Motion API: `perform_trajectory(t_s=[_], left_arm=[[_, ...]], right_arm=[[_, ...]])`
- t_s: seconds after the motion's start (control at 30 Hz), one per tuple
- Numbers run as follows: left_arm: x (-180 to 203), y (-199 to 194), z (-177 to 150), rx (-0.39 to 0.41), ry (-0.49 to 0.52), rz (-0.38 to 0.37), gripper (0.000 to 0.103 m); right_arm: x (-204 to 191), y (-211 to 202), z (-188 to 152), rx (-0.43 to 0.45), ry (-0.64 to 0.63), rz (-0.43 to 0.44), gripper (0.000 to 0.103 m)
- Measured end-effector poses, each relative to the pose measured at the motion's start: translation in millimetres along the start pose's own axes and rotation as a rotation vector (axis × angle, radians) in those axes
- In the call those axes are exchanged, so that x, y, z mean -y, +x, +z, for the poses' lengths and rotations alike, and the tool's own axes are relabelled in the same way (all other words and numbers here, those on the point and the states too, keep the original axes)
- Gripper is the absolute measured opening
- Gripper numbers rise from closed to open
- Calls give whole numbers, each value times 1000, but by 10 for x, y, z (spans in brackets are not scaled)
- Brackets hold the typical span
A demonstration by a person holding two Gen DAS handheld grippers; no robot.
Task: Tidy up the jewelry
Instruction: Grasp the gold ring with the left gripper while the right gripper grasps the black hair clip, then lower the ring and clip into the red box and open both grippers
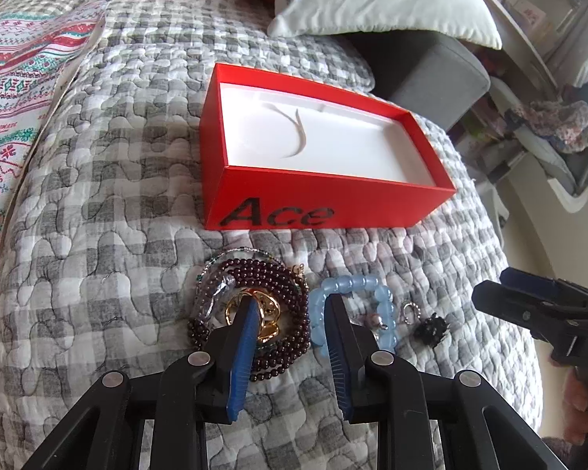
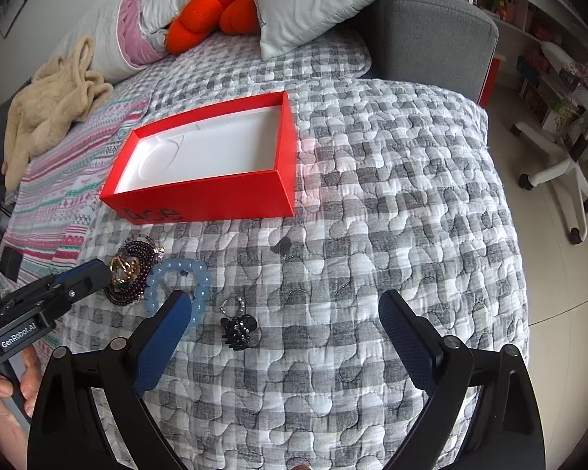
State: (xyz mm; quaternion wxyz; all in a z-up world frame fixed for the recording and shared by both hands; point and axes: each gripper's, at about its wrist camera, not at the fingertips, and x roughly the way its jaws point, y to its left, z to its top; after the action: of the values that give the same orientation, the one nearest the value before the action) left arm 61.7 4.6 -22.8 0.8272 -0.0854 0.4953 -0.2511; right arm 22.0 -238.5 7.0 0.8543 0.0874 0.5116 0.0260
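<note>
While our left gripper [image 1: 292,305] straddles the dark bead necklace [image 1: 278,282], jaws narrowed but not gripping, we should pinch its strands cleanly, clear of the blue bracelet [image 1: 376,293], before the red box [image 1: 333,199]. Our right gripper [image 2: 282,313] hangs wide.

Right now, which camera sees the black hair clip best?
The right wrist view: the black hair clip lies whole and unblocked on the quilt. In the left wrist view it is smaller, off to the side.

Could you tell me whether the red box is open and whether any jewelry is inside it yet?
Open and empty: the red box has no lid, and only its bare white lining shows.
</note>
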Motion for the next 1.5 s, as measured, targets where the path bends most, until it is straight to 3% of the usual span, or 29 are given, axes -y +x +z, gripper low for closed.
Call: perform_trajectory(t_s=[0.33,0.4,0.7,0.83,0.87,0.9,0.93,1.2,1.5], left_arm=[[-2,246,17,-68,-59,106,27],[7,239,14,-71,-64,119,9],[50,64,24,-39,-67,88,8],[48,4,13,-28,-76,78,8],[49,-10,15,-25,-79,76,8],[53,-25,15,-22,-81,75,8],[56,-41,14,-18,-82,73,8],[151,-269,45,22,-87,66,8],[255,-379,405,104,-54,63,8]], right_arm=[[2,135,-11,-55,15,72,73],[3,165,-18,-65,16,85,69],[-64,251,-88,-114,8,164,38],[-117,323,-135,-145,-1,158,33],[-122,340,-144,-152,-2,153,29],[-124,356,-150,-159,-5,148,18],[-127,365,-152,-165,-7,144,16],[-180,114,-130,-91,19,140,15],[-275,-92,332,31,63,162,15]])
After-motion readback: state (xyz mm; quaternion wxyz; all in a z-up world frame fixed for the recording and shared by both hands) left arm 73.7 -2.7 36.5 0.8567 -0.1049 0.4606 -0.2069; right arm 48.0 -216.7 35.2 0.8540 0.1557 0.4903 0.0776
